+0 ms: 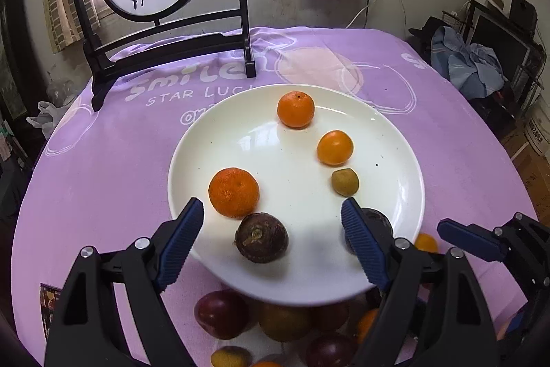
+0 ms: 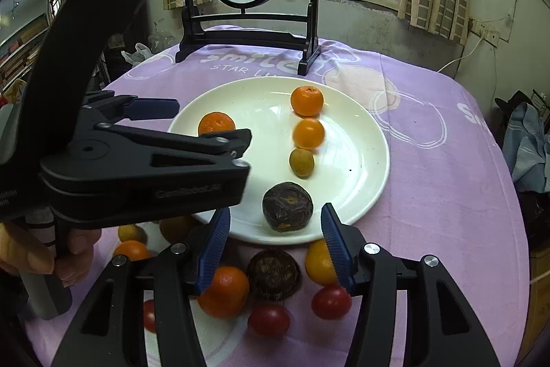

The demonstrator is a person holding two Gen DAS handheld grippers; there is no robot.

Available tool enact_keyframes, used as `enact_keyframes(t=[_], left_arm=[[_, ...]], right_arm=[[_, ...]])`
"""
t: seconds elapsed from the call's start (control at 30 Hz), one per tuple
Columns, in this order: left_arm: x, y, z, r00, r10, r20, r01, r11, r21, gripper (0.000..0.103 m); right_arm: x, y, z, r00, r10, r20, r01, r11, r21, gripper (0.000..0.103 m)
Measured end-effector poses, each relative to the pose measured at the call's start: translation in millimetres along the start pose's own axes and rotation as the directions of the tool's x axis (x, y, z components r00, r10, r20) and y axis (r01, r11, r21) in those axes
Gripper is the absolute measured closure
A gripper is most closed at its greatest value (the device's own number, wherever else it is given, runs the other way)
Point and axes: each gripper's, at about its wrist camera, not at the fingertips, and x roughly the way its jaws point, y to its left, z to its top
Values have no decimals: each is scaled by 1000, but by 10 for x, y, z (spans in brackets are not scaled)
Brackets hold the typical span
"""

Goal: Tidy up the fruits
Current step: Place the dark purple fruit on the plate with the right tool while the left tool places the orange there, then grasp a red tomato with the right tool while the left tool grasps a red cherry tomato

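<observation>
Surface: a table covered by a purple cloth (image 2: 429, 195) printed with white lettering and looped outlines.
Landmark: a white plate (image 2: 361, 181) lay directly on the cloth, near the middle.
Beyond the plate: a dark wooden screen stand (image 2: 247, 36) stood on the cloth, its feet just past the far rim.
Near side of the plate: loose fruit lay on the cloth — an orange (image 2: 225, 291), a dark brown fruit (image 2: 273, 274), a yellow-orange fruit (image 2: 318, 262), two red fruits (image 2: 330, 301) (image 2: 268, 320).
Near-left of the plate: a small orange (image 2: 132, 250) and a yellowish fruit (image 2: 129, 232).
</observation>
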Motion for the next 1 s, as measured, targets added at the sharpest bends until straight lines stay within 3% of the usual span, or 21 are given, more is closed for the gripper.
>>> enact_keyframes(t=[0.47,0.67,1.0], left_arm=[[-743,-31,-621,997,-54,47,54,999,7,18],[-951,37,-876,998,-45,50,46,999,-14,18],[-1170,92,-1108,997,-47,55,48,999,-19,17]], right_arm=[[-414,-56,-559,1000,10,-5,-9,997,79,45],[-517,-54,-799,1000,9,-15,-8,993,121,45],[-617,193,-1015,999,19,-30,-17,997,73,44]])
